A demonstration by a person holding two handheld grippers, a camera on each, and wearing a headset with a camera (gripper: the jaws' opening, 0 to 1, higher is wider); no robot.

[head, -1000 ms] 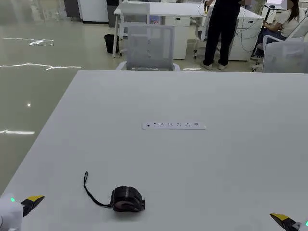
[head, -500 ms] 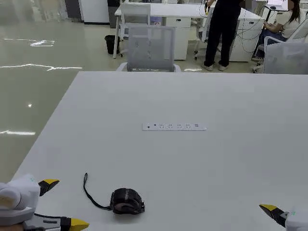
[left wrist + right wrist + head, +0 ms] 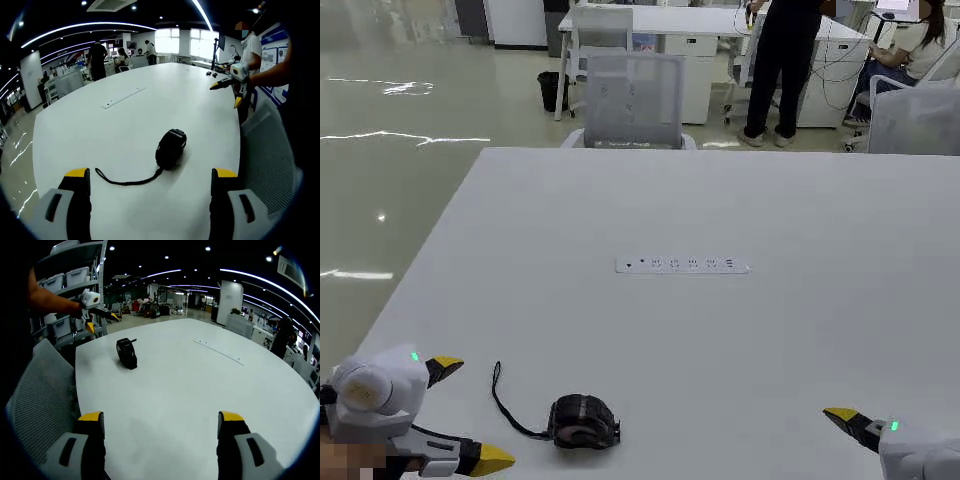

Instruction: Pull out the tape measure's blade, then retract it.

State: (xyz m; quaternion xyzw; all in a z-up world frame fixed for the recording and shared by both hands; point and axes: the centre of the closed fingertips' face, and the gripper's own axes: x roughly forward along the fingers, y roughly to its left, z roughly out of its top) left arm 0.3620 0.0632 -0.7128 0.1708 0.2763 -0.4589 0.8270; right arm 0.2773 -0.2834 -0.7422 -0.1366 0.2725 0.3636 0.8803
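Tape measure (image 3: pixel 584 421) near left gripper (image 3: pixel 472 412)

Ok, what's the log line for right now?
tape measure: on table, blade not out, untouched | left gripper: open, beside it | right gripper: open, farther off

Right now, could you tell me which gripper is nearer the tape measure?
The left gripper: the tape measure lies just ahead of its open jaws, while the right gripper is far off.

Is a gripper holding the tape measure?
No, the tape measure lies alone on the white table, apart from the left gripper.
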